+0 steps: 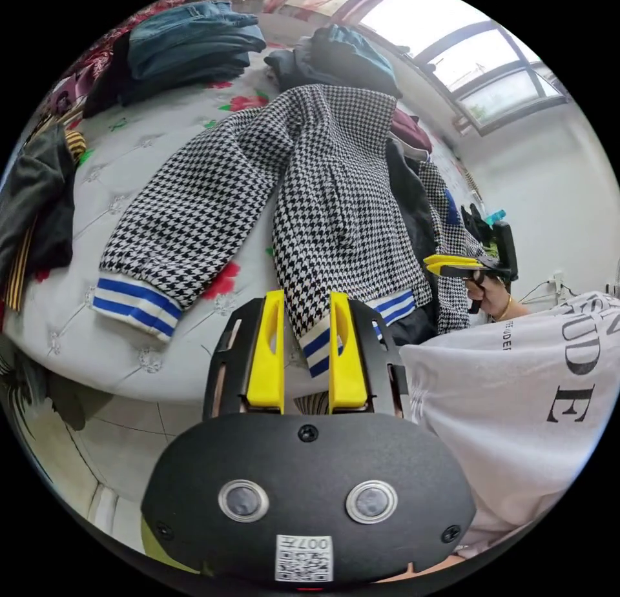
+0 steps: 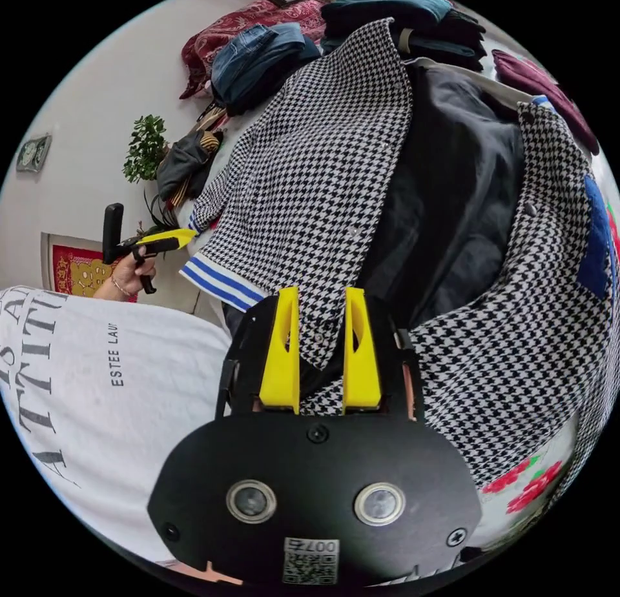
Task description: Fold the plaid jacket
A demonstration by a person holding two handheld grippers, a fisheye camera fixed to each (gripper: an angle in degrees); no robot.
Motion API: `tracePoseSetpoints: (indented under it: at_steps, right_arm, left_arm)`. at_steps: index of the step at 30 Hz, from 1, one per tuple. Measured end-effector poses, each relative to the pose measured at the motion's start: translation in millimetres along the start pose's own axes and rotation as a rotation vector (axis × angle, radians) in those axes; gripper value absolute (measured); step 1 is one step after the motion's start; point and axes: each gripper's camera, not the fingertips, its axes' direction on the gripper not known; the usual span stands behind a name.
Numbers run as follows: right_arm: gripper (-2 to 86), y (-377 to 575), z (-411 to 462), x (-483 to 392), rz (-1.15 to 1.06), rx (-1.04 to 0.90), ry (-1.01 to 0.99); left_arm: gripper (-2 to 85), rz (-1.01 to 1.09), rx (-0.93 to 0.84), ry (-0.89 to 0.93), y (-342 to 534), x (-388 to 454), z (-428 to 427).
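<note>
The black-and-white plaid jacket (image 1: 323, 190) lies spread on a bed, one sleeve with a blue-striped cuff (image 1: 135, 303) stretched toward the bed's edge. My left gripper (image 1: 309, 297) is open, its yellow jaws standing either side of the jacket's striped hem corner (image 1: 320, 348). In the right gripper view the jacket (image 2: 310, 171) lies open and shows its black lining (image 2: 452, 190). My right gripper (image 2: 321, 293) is open over the front panel's edge, with fabric showing between the jaws. Each gripper appears in the other's view, held in a hand: the right gripper (image 1: 429, 263) and the left gripper (image 2: 187, 233).
The bed (image 1: 129, 364) has a white quilted cover with red flowers. Stacks of folded clothes (image 1: 194, 42) and a dark pile (image 1: 342, 55) sit at its far side, and dark garments (image 1: 39, 197) at one end. A person's white printed T-shirt (image 1: 516, 397) is close by. A plant (image 2: 145, 145) stands by the wall.
</note>
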Motion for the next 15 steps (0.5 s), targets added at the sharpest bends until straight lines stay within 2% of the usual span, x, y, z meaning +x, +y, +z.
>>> tracePoseSetpoints:
  at_steps: [2,4,7,11,15]
  right_arm:
    - [6.7,2,26,-10,0.013,-0.092,0.089]
    - [6.6,-1,30,-25,-0.009,-0.100,0.181]
    - [5.9,-7,30,-55,-0.142,-0.224,0.144]
    - [5.6,21,-9,-89,-0.211,-0.105,-0.029]
    - [5.9,45,54,-85,-0.164,-0.258,0.030]
  left_arm:
    - [13.0,0.004,-0.099,0.026,-10,12,31]
    - [12.2,0.002,-0.151,0.006,-15,21,54]
    - [6.6,0.022,-0.172,-0.044,-15,33,63]
    - [5.3,0.121,-0.152,-0.041,11,42,45]
    - [7.0,0.038,-0.204,0.064,38,25,65]
